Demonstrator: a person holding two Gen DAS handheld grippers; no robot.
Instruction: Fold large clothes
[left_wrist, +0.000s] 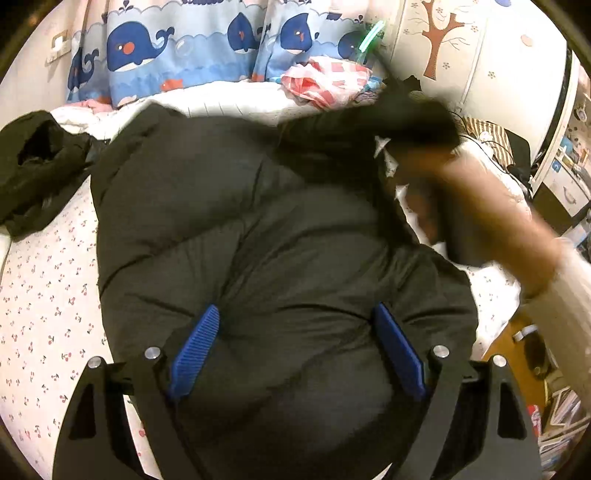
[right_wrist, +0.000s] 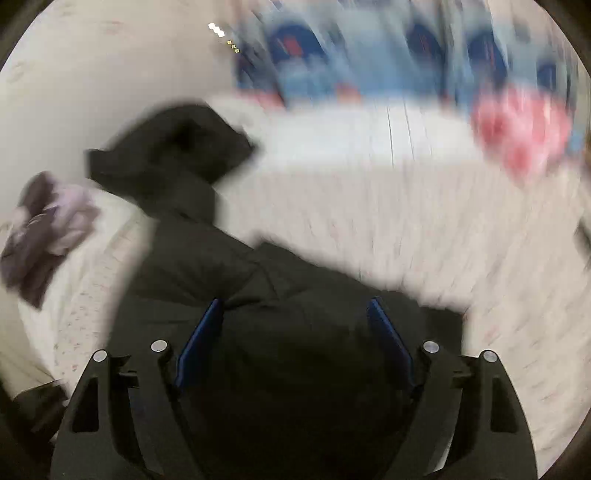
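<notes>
No writing is legible. Black puffer jacket (left_wrist: 258, 229) fills the centre; left gripper (left_wrist: 295, 350) and right gripper (right_wrist: 295, 332) hover at six o'clock, fingers apart, gripping nothing.

The jacket (left_wrist: 266, 229) is viewed steeply from close above by both wrist cameras, bed (right_wrist: 369, 206) shared.

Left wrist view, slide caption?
Open left gripper over black puffer jacket spread on floral bedsheet.

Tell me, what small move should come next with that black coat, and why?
Probably bring the open left gripper down to pinch the coat's near edge. The coat lies spread on the bed, a sleeve thrown across it, and the right gripper looks open, gripping nothing.
</notes>
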